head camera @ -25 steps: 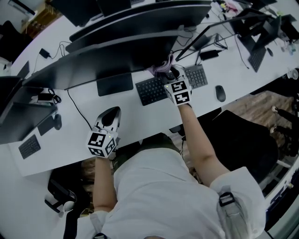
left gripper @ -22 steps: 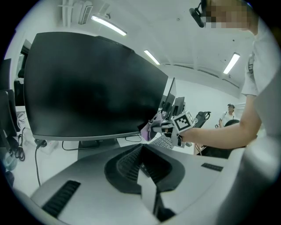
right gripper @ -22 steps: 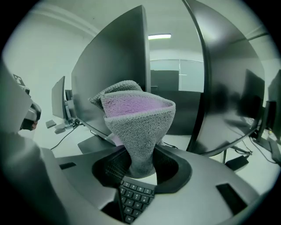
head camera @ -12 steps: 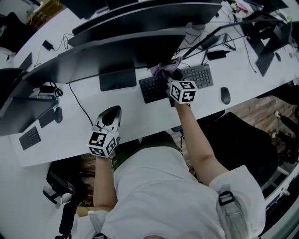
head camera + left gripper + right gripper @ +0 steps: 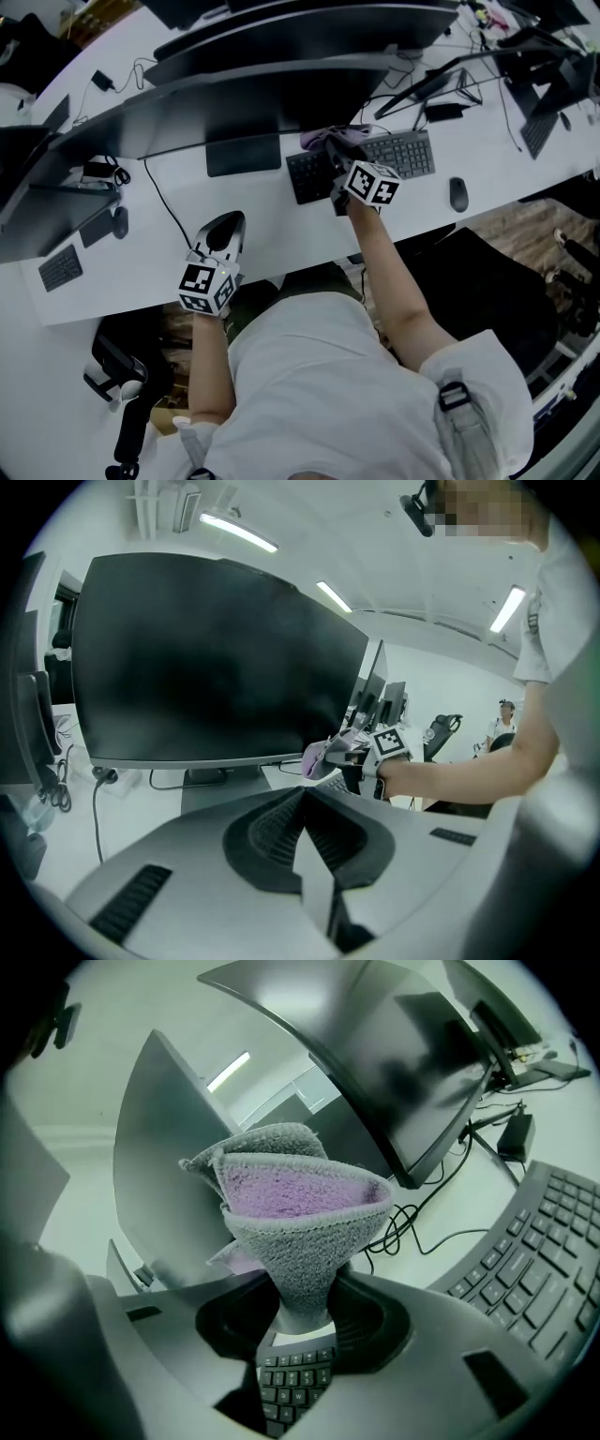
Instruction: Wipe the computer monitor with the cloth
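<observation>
Cloth held up at the screen's lower edge
The right gripper (image 5: pixel 300 1321) has its jaws clamped on the purple-grey cloth (image 5: pixel 295 1213) by the dark monitor (image 5: pixel 262 103), above a keyboard (image 5: pixel 398 155). The left gripper (image 5: pixel 302 799) has its jaws together over the desk (image 5: pixel 281 234).

The white worktop (image 5: pixel 281 230) carries a black keyboard (image 5: pixel 403 155), a mouse (image 5: pixel 458 194) (just right of it) and the flat monitor base (image 5: pixel 243 155).

My grip: my right gripper (image 5: pixel 298 1321) pinches the cloth (image 5: pixel 295 1208) by its gathered end.
Cloth: grey outside, purple inside, fanned before the monitor (image 5: pixel 159 1157).
Beneath me: keyboard (image 5: pixel 530 1260).
</observation>
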A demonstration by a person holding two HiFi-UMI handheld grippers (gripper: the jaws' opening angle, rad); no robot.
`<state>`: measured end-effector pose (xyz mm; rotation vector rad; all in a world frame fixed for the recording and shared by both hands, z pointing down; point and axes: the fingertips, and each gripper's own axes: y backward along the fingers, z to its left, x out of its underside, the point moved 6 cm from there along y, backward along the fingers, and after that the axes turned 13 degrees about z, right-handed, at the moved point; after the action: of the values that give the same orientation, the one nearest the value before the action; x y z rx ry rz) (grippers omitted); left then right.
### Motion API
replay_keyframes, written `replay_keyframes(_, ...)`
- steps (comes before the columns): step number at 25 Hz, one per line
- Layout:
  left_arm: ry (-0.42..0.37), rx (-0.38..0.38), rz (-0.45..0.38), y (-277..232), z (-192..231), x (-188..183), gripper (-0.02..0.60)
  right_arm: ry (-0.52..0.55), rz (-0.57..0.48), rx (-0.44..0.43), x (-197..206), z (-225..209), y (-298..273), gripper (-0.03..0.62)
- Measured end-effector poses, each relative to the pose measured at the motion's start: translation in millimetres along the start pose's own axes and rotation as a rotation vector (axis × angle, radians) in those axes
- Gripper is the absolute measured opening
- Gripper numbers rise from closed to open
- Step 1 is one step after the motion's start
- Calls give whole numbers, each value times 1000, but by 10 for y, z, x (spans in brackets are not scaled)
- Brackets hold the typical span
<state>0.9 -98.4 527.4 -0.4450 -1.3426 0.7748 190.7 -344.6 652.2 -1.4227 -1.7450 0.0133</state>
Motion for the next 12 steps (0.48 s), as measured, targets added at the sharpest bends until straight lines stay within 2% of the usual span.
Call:
replay_keyframes(3, 6, 2, 0, 25, 45, 36, 3, -42, -2, -31, 50, 39, -62, 150)
replay_keyframes(12, 17, 3, -2, 209, 312, 119, 3, -71, -2, -76, 165, 336, -315, 144)
